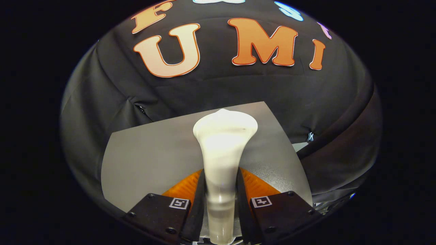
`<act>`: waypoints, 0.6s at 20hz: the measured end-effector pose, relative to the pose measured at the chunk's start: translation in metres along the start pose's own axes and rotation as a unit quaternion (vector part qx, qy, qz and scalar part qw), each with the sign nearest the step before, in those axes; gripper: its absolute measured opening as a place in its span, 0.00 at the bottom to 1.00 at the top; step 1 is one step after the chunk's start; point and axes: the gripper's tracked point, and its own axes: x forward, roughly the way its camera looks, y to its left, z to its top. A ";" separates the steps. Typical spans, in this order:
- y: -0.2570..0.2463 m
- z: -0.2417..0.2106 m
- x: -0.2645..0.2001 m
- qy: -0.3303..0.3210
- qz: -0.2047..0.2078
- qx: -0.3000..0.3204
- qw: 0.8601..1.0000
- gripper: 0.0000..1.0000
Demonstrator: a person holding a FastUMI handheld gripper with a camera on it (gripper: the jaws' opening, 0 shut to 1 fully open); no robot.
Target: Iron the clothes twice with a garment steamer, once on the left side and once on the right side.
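Note:
A white garment steamer (223,143) stands up between my fingers, its handle narrow below and its head flaring wide at the top. My gripper (221,183) is shut on the steamer's handle, one finger pressing on each side. Behind the steamer lies a flat grey surface (150,160); I cannot tell whether it is cloth or a board. The steamer's head is held above this grey surface, and its front face is turned away from me.
The booth's black cloth wall (102,102) hangs close behind and around the grey surface. A dark fold of cloth (340,160) bulges in at the right, with a small pale patch (299,146) beside the grey surface's right edge.

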 end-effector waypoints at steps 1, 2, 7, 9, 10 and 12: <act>0.000 0.000 0.002 -0.001 -0.001 0.001 1.000 0.51; 0.001 0.000 0.001 -0.001 -0.001 0.000 1.000 0.49; 0.000 0.001 0.001 -0.005 -0.004 -0.004 1.000 0.49; 0.001 0.001 0.000 -0.008 -0.004 -0.008 1.000 0.49; 0.000 0.001 0.000 -0.010 -0.005 -0.010 1.000 0.49; 0.001 0.001 -0.001 -0.013 -0.002 -0.005 1.000 0.45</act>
